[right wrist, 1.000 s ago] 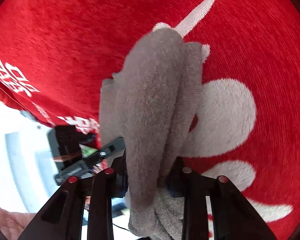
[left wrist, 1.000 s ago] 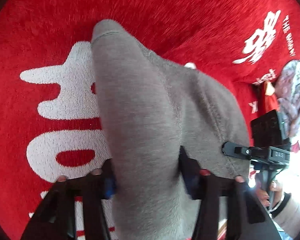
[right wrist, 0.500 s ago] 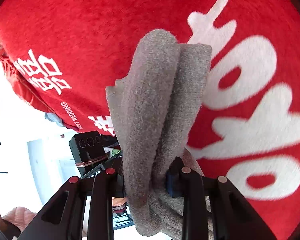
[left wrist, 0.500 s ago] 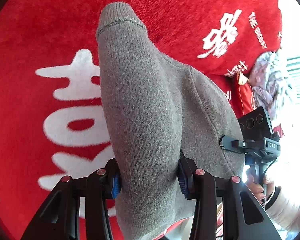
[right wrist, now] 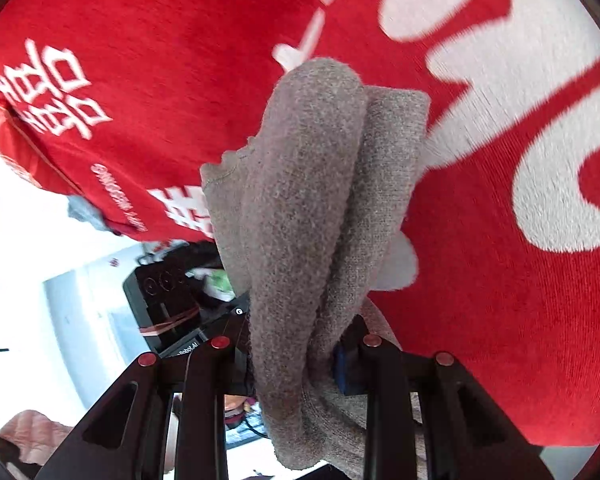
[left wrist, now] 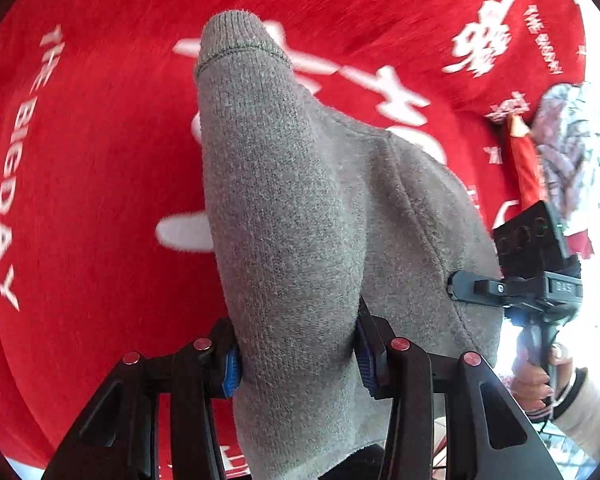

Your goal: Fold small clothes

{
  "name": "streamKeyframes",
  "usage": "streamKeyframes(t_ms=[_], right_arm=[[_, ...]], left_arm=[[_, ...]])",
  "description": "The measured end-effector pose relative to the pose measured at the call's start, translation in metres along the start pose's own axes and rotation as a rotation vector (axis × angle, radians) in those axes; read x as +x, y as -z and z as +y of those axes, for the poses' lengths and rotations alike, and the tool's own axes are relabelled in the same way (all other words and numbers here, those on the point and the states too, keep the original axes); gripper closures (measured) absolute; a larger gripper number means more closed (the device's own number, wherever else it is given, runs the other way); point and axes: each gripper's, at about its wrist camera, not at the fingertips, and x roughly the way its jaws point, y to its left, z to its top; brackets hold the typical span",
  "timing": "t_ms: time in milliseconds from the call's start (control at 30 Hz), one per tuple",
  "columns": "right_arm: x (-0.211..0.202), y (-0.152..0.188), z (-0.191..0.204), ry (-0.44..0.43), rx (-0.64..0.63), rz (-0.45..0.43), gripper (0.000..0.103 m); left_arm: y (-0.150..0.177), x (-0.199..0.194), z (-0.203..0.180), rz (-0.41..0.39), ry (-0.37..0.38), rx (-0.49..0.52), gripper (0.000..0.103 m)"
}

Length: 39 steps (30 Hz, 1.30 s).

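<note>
The left gripper (left wrist: 298, 360) is clenching a thick bunch of a grey knitted garment (left wrist: 292, 216), with the cloth squeezed between its blue pads (left wrist: 233, 372) at the bottom centre of the left wrist view. From the pinch the garment is running up the middle of the frame to a rounded, ribbed end near the top centre, and a wide fold of it is spreading toward the right, where it is reaching the right gripper (left wrist: 468, 290) at the right edge. A hand (left wrist: 540, 372) is wrapping around that gripper's handle in the lower right of the frame.

In the right wrist view, the right gripper (right wrist: 292, 354) is also grasping the garment (right wrist: 312, 208), which is bunching into two or three lengthwise folds and standing up through the centre of the frame. A loose end is hanging below the fingers at the bottom centre. The left gripper's black body (right wrist: 168, 308) is showing behind the cloth at centre left.

Behind the garment in both views, a red blanket with white lettering (left wrist: 80, 160) is filling most of the frame. A patterned pale cloth (left wrist: 568, 148) is lying at the right edge of the left wrist view, beside the blanket.
</note>
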Motion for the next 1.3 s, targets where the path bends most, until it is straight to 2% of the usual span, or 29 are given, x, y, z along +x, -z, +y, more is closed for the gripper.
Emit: streamKeyframes(t_ms=[67, 133, 200, 267, 433, 500, 533, 567, 600, 767, 833, 1000, 1067, 1133, 1300], right_arm=[[0.003, -0.002, -0.002, 0.088, -0.019, 0.001, 0.069], [-0.001, -0.006, -0.001, 0.153, -0.033, -0.013, 0.068], [-0.009, -0.008, 0.004, 0.271, -0.076, -0.035, 0.065], [-0.012, -0.011, 0.015, 0.391, -0.125, -0.052, 0.063], [-0.036, -0.003, 0.026, 0.610, -0.233, -0.151, 0.063], [-0.044, 0.003, 0.030, 0.669, -0.262, -0.183, 0.069], [-0.049, 0.006, 0.032, 0.682, -0.263, -0.196, 0.076], [-0.053, 0.009, 0.035, 0.683, -0.263, -0.205, 0.088], [-0.056, 0.012, 0.038, 0.683, -0.266, -0.212, 0.095], [-0.055, 0.027, 0.062, 0.635, -0.317, -0.218, 0.097], [-0.044, 0.034, 0.069, 0.631, -0.343, -0.196, 0.097], [-0.010, 0.034, 0.050, 0.705, -0.342, -0.125, 0.097], [-0.005, 0.029, 0.035, 0.721, -0.322, -0.115, 0.102], [-0.003, 0.027, 0.026, 0.728, -0.329, -0.112, 0.102], [0.002, 0.025, 0.030, 0.770, -0.363, -0.104, 0.103]], left_arm=[[0.005, 0.006, 0.010, -0.007, -0.039, -0.021, 0.054], [0.007, 0.003, 0.015, -0.036, -0.034, -0.049, 0.051], [0.008, -0.002, 0.021, -0.052, -0.058, -0.067, 0.043], [0.008, -0.009, 0.020, -0.082, -0.097, -0.057, 0.043], [0.011, -0.026, 0.019, -0.141, -0.218, -0.030, 0.043], [0.012, -0.035, 0.014, -0.169, -0.278, -0.020, 0.043], [0.013, -0.040, 0.013, -0.179, -0.296, -0.017, 0.044], [0.015, -0.047, 0.012, -0.195, -0.288, -0.010, 0.055], [0.015, -0.050, 0.010, -0.199, -0.267, -0.003, 0.069], [0.019, -0.059, -0.019, -0.188, -0.146, 0.084, 0.070], [0.019, -0.051, -0.029, -0.173, -0.126, 0.111, 0.070], [0.017, -0.009, -0.020, -0.110, -0.149, 0.066, 0.070], [0.017, -0.006, -0.018, -0.116, -0.136, 0.062, 0.070], [0.018, -0.007, -0.020, -0.115, -0.137, 0.075, 0.070], [0.019, -0.007, -0.025, -0.110, -0.161, 0.082, 0.070]])
